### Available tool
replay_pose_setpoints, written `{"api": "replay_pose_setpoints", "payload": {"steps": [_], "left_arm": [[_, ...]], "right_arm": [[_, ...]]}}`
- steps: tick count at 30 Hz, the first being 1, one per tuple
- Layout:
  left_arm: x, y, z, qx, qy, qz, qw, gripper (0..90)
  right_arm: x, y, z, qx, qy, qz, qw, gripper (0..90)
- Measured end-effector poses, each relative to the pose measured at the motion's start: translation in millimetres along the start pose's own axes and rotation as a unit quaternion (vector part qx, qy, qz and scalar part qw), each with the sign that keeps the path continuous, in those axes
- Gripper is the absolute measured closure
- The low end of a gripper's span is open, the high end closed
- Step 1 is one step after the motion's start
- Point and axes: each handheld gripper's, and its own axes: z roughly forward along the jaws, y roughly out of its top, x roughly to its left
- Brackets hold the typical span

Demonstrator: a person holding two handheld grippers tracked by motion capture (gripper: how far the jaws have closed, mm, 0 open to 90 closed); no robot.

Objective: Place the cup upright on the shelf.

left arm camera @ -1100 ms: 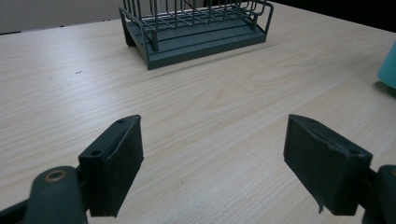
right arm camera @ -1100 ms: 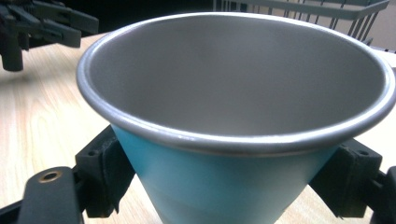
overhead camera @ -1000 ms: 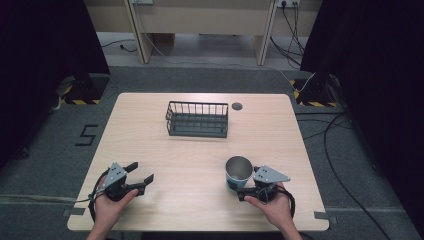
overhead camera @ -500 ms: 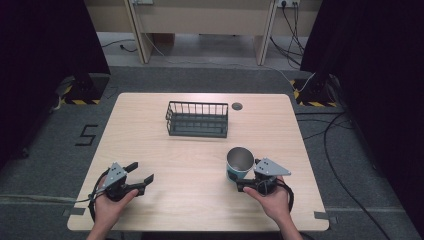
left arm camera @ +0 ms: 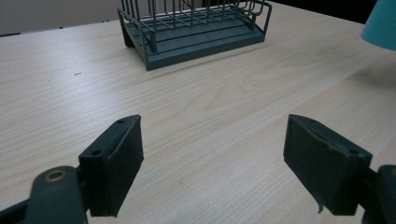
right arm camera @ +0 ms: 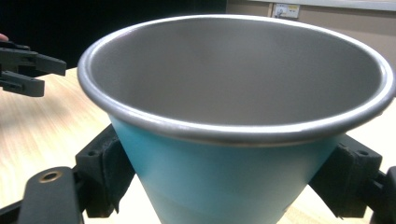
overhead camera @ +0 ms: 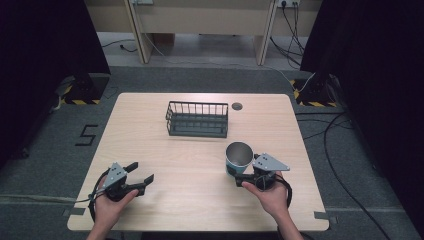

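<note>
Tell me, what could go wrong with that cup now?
The right gripper pinches the teal metal cup low on its tapered wall, so the cup might slip or tip if the squeeze is weak. If it is headed for the wire basket, its base could catch the basket's rim. The left gripper sits open and apart, too far to steady it.

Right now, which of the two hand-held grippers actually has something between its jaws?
The right gripper, near the table's right front: its jaws sit against both sides of the teal cup. The left gripper hangs open over bare wood, nothing between its jaws.
</note>
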Motion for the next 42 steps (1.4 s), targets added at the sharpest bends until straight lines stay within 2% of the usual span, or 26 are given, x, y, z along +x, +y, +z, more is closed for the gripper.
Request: {"api": "replay_pose_setpoints", "payload": {"steps": [18, 31, 42], "left_arm": [[-0.4, 0.3, -0.1, 0.0, 0.0, 0.002, 1.0, 19.5], [-0.5, 0.4, -0.3, -0.001, -0.001, 0.002, 1.0, 19.5], [-0.5, 0.5, -0.5, -0.002, -0.002, 0.003, 1.0, 19.5]], "right_arm": [[-5.2, 24.0, 15.9, -0.016, -0.002, -0.008, 0.9998, 18.2], [-7.4, 43.6, 32.8, -0.023, -0.008, -0.02, 0.9995, 18.3], [-9.1, 56.4, 48.1, -0.028, -0.005, -0.019, 0.9994, 18.3]]}}
